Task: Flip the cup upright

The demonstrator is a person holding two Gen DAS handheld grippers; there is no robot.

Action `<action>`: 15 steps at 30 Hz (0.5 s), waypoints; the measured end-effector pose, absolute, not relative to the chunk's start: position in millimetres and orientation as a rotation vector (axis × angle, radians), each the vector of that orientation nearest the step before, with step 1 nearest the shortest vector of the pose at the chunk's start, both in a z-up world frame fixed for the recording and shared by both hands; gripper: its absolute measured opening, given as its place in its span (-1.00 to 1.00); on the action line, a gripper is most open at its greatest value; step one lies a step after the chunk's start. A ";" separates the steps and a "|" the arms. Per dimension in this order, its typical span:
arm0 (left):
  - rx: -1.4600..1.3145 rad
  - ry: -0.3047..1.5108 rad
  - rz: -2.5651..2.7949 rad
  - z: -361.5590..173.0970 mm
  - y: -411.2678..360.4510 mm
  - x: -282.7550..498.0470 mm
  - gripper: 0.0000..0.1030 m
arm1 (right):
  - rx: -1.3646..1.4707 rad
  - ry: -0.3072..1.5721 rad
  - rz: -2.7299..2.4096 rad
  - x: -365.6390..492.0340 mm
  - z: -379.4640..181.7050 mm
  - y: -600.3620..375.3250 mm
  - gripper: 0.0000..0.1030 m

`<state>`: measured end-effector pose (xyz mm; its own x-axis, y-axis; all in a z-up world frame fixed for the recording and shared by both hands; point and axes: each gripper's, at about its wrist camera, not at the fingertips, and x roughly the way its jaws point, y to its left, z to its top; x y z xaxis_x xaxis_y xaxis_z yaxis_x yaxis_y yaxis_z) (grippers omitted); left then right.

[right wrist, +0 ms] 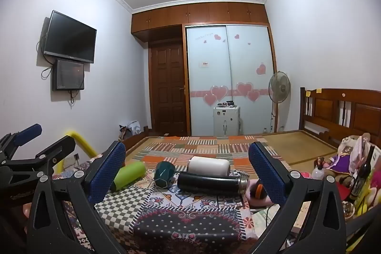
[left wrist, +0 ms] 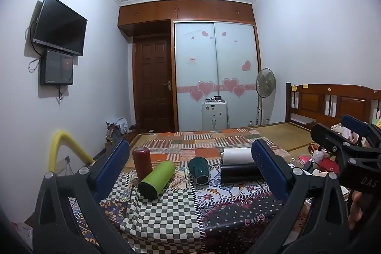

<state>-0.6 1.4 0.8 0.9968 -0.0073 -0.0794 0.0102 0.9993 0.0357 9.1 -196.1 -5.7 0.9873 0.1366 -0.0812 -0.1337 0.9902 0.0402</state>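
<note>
Several cups rest on a patchwork cloth [left wrist: 166,213]. A red cup [left wrist: 142,162] stands on end. A green cup [left wrist: 156,179] lies on its side; it also shows in the right wrist view [right wrist: 128,175]. A dark teal cup [left wrist: 199,170] [right wrist: 164,173], a white cup [left wrist: 238,155] [right wrist: 208,166] and a black flask [left wrist: 239,173] [right wrist: 210,182] lie on their sides too. My left gripper [left wrist: 189,173] is open and empty, short of the cups. My right gripper [right wrist: 187,176] is open and empty, short of them as well.
The cloth covers a small table in front of a bed [right wrist: 297,139] with a wooden headboard [right wrist: 345,111]. Toys and bottles [right wrist: 345,166] crowd the right side. A yellow foam tube [left wrist: 62,144] stands at the left. My right gripper's body [left wrist: 350,149] shows at the left view's right edge.
</note>
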 end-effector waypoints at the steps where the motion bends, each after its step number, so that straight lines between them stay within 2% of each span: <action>1: 0.050 0.059 -0.008 0.1 -3.0 -7.2 1.00 | 0.035 0.085 0.137 9.1 -5.6 -196.2 1.00; 15: 0.010 0.096 -0.016 2.7 5.7 2.2 1.00 | 0.044 0.098 0.136 10.7 -9.6 -196.4 1.00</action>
